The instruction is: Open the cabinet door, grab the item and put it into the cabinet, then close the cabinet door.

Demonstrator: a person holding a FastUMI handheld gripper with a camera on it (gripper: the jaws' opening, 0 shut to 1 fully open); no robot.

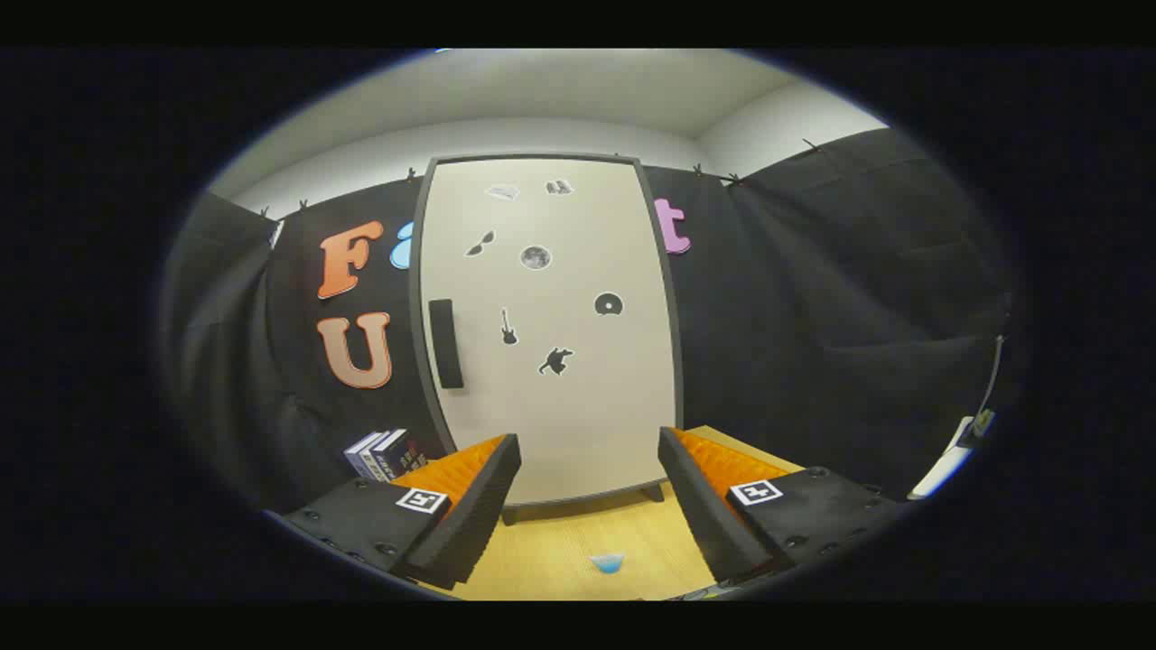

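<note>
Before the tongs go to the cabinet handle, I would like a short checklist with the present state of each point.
1. White cabinet door with stickers is shut: ok, opening comes first.
2. Dark vertical bar handle on the door's left side is free to reach: ok.
3. Tongs are open and hold nothing: ok.
4. Small blue cup-like item lies on the light wooden tabletop between the fingers, apart from the door: ok.
5. Stack of dark books beside the cabinet is outside the door's swing: cannot tell.
</note>
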